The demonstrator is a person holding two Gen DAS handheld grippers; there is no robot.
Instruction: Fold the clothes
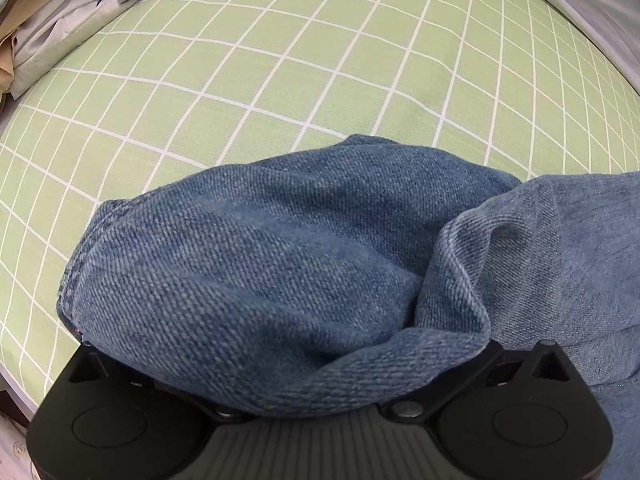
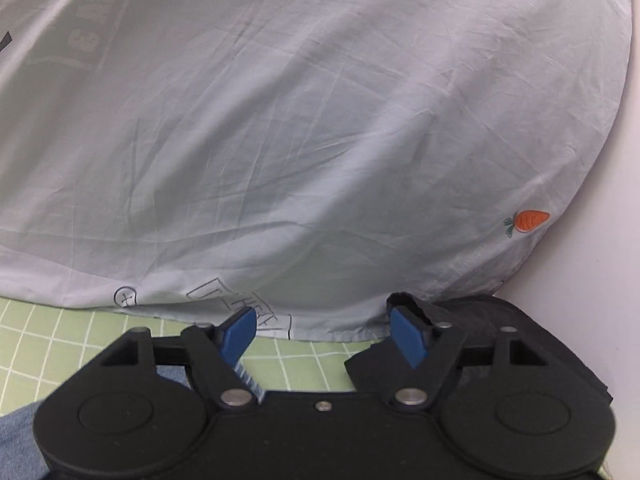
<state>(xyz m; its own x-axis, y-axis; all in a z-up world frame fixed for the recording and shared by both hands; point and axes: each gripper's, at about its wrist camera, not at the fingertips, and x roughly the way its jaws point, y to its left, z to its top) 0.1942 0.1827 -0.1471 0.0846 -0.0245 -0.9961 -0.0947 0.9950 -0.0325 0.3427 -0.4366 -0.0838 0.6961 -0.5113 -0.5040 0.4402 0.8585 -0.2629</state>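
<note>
A blue denim garment (image 1: 256, 256) lies bunched on the green checked sheet (image 1: 280, 72) and drapes over my left gripper (image 1: 288, 384). The cloth hides both left fingers, so I cannot see whether they grip it. A second fold of the denim (image 1: 560, 264) lies to the right. In the right wrist view my right gripper (image 2: 324, 336) is open and empty, its blue pads (image 2: 240, 332) wide apart above the sheet (image 2: 48, 344). A corner of the denim (image 2: 16, 432) shows at the lower left.
A pile of pale folded clothes (image 1: 52, 28) lies at the far left of the bed. A large grey printed pillow (image 2: 304, 128) with a carrot print (image 2: 530, 220) fills the right wrist view. A black cloth (image 2: 472, 320) lies beside the right finger. A white wall (image 2: 600, 240) stands at right.
</note>
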